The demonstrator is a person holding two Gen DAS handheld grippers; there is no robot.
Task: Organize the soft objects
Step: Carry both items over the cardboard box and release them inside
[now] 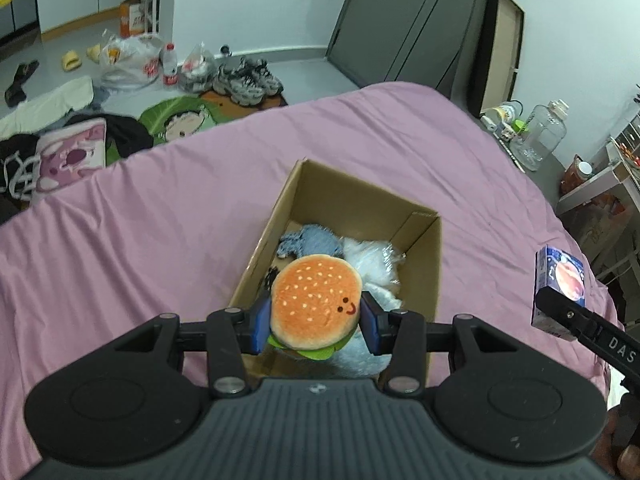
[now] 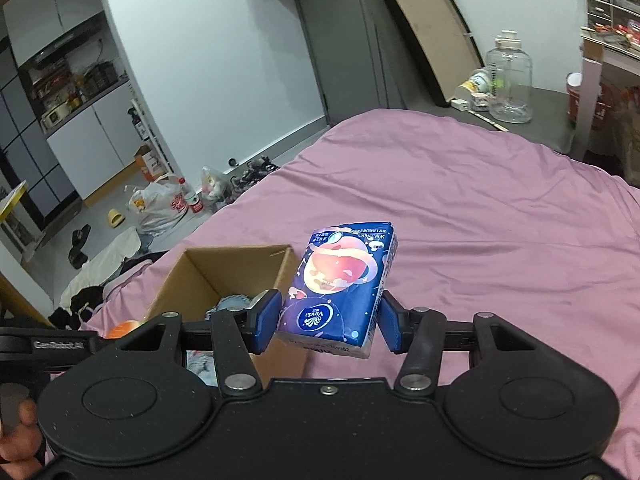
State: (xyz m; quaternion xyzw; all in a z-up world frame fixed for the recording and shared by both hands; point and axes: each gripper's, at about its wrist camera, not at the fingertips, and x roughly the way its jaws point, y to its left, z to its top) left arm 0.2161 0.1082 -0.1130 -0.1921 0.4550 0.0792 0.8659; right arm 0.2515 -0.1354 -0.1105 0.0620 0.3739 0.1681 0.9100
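Pink bedsheet (image 1: 160, 240) holds an open brown cardboard box (image 1: 434, 264) with soft items already inside. Left gripper (image 1: 316, 320) clamps the round orange burger plush (image 1: 316, 300) directly over the box's near end. Right gripper (image 2: 328, 320) grips the blue rectangular tissue pack (image 2: 344, 280), long axis pointing away, just right of the box.

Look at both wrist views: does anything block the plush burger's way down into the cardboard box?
Nothing visible does. The left hand-held gripper holds the plush burger directly above the open cardboard box, which has no lid or flap across its top. Soft items already lie on its floor, with space above them.
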